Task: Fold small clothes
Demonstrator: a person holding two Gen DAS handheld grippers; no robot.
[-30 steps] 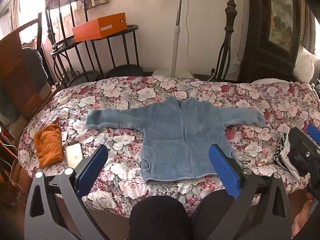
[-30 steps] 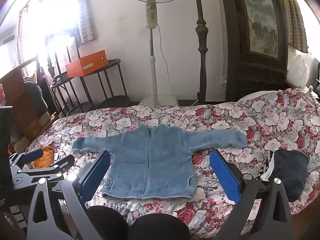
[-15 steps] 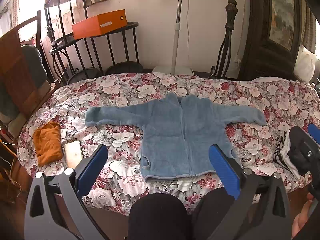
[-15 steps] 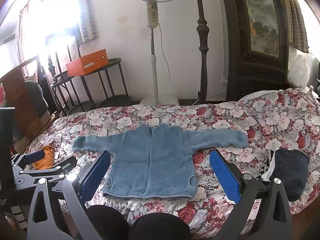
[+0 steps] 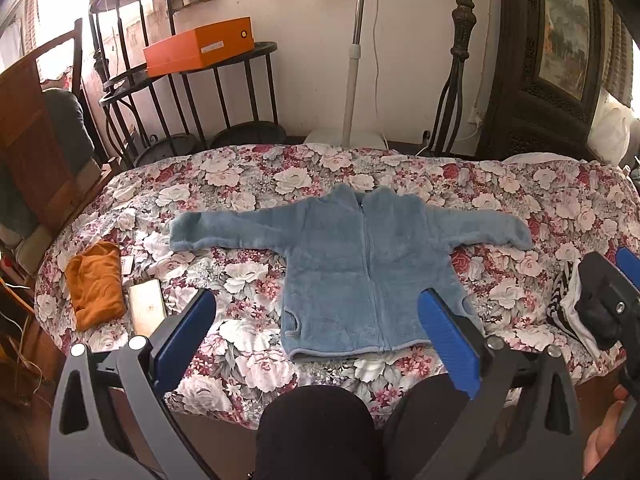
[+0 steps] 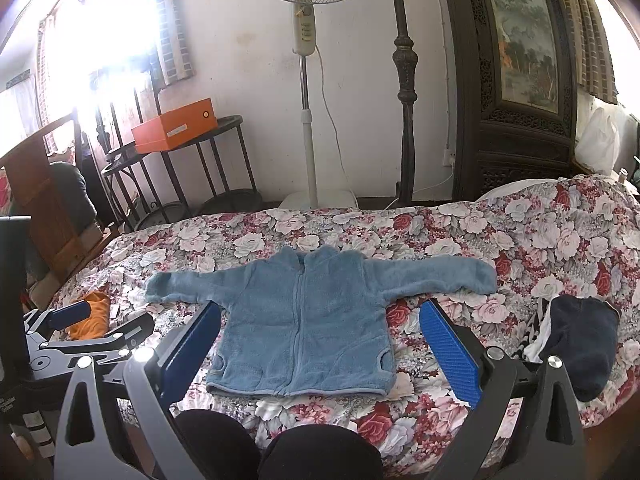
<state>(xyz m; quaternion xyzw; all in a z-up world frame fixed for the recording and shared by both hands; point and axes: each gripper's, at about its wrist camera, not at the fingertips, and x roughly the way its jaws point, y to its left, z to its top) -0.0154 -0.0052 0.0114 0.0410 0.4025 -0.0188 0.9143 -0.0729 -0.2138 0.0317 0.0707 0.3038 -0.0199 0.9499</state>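
Both grippers hang above the near edge of the bed, jaws spread wide and holding nothing. Left gripper [image 5: 316, 328] sits over the flowered bedspread [image 5: 248, 264] with its blue pads [image 5: 182, 338] framing the lower left part of the blue fleece jacket [image 5: 360, 264]; right gripper [image 6: 320, 344] frames the jacket's body [image 6: 304, 320] from slightly further right, neither touching the cloth.

That jacket lies flat near the middle of the bed, front up and zipped, collar toward the far edge, hem toward the near edge, both sleeves stretched straight out to the sides.

Near the left edge of the bed lies a folded orange garment [image 5: 96, 284], and just beside it a pale flat rectangular object [image 5: 147, 307] — too blurred to name. Near the right edge sits a small heap: a dark navy garment [image 6: 580, 344] on top of white and striped cloth [image 6: 534, 336].

Beyond the far edge, an orange box [image 5: 200, 46] rests on a black metal side table [image 5: 224, 64], a white pedestal fan [image 6: 306, 80] stands against the wall, and a dark carved screen [image 6: 516, 80] fills the right side — the person's dark-clad knees [image 5: 320, 424] show at the bottom.
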